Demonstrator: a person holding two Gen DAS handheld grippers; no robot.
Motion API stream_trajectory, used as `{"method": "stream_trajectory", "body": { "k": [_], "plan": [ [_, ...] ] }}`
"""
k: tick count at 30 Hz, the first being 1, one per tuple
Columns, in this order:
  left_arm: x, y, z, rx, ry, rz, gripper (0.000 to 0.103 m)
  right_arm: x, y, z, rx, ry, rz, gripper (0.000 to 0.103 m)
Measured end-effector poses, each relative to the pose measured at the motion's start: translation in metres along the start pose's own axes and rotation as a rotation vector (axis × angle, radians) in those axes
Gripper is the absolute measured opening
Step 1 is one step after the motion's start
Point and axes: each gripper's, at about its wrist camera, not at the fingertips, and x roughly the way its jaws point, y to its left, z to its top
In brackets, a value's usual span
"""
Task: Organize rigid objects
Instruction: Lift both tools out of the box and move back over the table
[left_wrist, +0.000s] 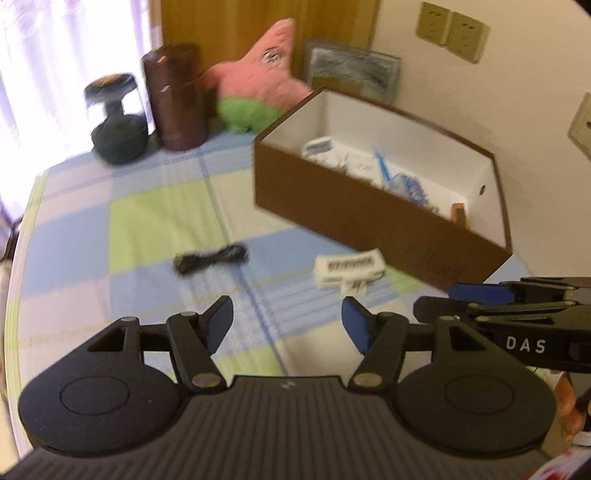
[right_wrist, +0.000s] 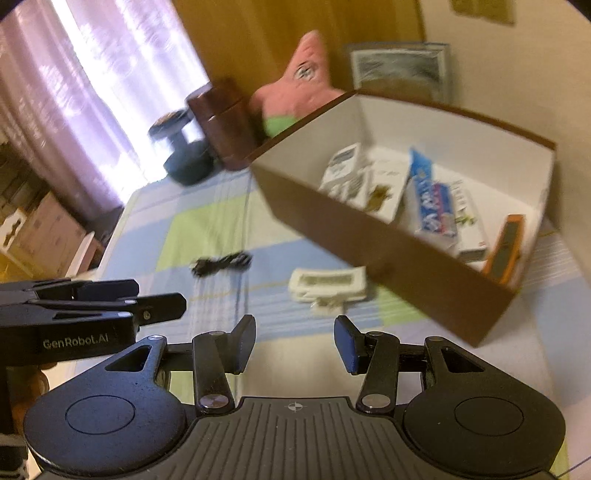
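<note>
Right wrist view: white packet (right_wrist: 328, 287) beside brown box (right_wrist: 406, 266); both hand-held grippers empty.

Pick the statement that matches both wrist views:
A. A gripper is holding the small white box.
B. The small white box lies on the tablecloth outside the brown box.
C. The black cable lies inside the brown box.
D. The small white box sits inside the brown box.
B: the small white box rests on the tablecloth in front of the brown box, with both grippers empty.

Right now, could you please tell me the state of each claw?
Left claw: open, holding nothing.
Right claw: open, holding nothing.
</note>
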Motion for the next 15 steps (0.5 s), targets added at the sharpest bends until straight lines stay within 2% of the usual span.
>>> {"method": "stream_trajectory", "body": {
  "k": [5,15],
  "plan": [
    [-0.003,0.015,-0.022,-0.051,0.029,0.032,0.061,0.013,0.015,-0.009,-0.052,0.031,0.015,0.044],
    [-0.008,0.027,-0.039,-0.092,0.027,0.073,0.061,0.03,0.027,-0.024,-0.108,0.06,0.015,0.044]
  ]
}}
